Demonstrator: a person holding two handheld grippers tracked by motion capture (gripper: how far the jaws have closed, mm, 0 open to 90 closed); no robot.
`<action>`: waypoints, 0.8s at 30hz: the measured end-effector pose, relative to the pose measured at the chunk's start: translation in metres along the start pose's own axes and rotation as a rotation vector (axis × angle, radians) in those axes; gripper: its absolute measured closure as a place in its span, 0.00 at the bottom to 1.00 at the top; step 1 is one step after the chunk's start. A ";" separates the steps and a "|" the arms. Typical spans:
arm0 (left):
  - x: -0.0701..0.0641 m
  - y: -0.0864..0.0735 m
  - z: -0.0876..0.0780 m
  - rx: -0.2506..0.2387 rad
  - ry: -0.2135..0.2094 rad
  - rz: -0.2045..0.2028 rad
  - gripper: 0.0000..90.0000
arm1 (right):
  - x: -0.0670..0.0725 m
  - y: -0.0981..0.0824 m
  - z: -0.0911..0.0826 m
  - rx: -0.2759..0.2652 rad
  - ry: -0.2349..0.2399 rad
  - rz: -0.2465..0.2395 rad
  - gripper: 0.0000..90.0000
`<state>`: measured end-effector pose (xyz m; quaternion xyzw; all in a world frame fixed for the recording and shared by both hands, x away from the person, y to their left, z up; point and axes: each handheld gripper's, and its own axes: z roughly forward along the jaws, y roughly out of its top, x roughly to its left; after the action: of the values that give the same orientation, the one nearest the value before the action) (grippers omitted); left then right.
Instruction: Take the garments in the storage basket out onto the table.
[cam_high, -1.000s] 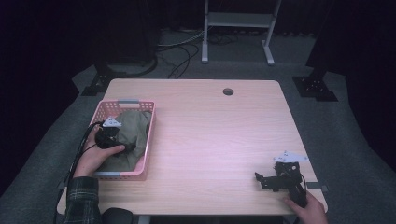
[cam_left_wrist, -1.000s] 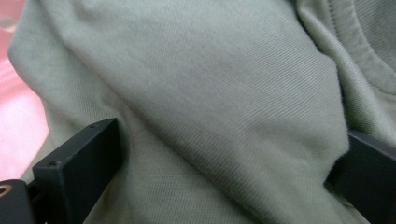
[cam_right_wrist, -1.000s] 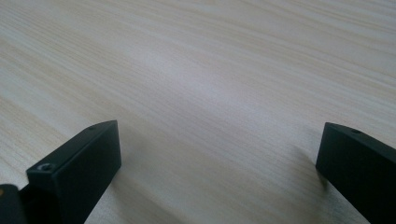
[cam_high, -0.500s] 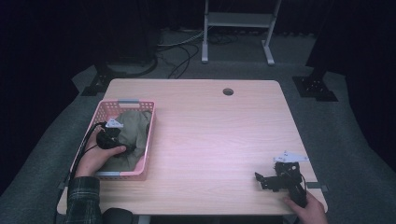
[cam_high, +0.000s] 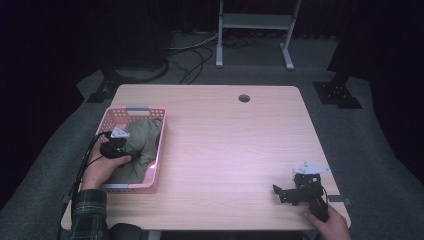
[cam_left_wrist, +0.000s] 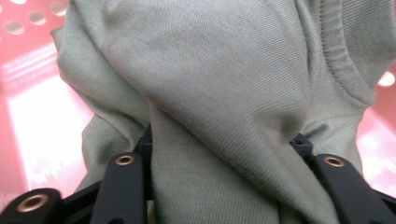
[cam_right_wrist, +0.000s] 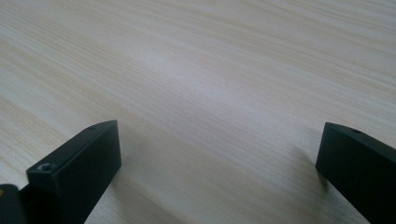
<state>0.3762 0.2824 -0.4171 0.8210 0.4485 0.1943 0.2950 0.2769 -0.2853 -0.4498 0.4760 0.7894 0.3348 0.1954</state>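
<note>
An olive-green garment (cam_high: 142, 145) lies crumpled inside a pink perforated basket (cam_high: 161, 150) that has been set at the left side of the table (cam_high: 235, 145), within easy reach of the person's left hand (cam_high: 100, 170). The left hand-held gripper (cam_high: 120, 150) is lowered into the basket from the near side, and its jaws have just been closing; in the left gripper view a thick fold of the ribbed cloth (cam_left_wrist: 224, 116) is seen bunched between the two black jaws and drawn tight over them, so the garment is judged to be clenched by that gripper. A gathered fold seems to have been chosen because a loose, soft thing is more surely held by a bunched ridge than by a flat layer. The rest of the cloth is left slumped against the basket's floor and walls, which are seen as pink with round holes at the edges of that view. The right hand-held gripper (cam_high: 295, 192) is rested low over the bare wood near the table's front right corner, well apart from the basket; its jaws are held wide with nothing between them, as the right gripper view of plain wood grain (cam_right_wrist: 210, 93) bears out. It appears to be kept there in waiting, ready to take a second hold once the garment is lifted out.
</note>
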 end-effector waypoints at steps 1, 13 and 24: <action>0.000 0.000 0.000 0.000 -0.003 0.002 0.60 | 0.000 0.000 0.000 0.000 0.000 0.000 0.00; -0.001 0.005 -0.007 0.005 -0.013 -0.024 0.62 | 0.000 0.000 0.000 0.001 0.000 0.000 0.00; -0.002 0.013 -0.020 -0.047 -0.022 -0.084 0.62 | 0.000 0.000 0.000 0.001 0.000 -0.001 0.00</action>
<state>0.3716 0.2819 -0.3937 0.7962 0.4748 0.1833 0.3270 0.2769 -0.2853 -0.4497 0.4759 0.7897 0.3342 0.1953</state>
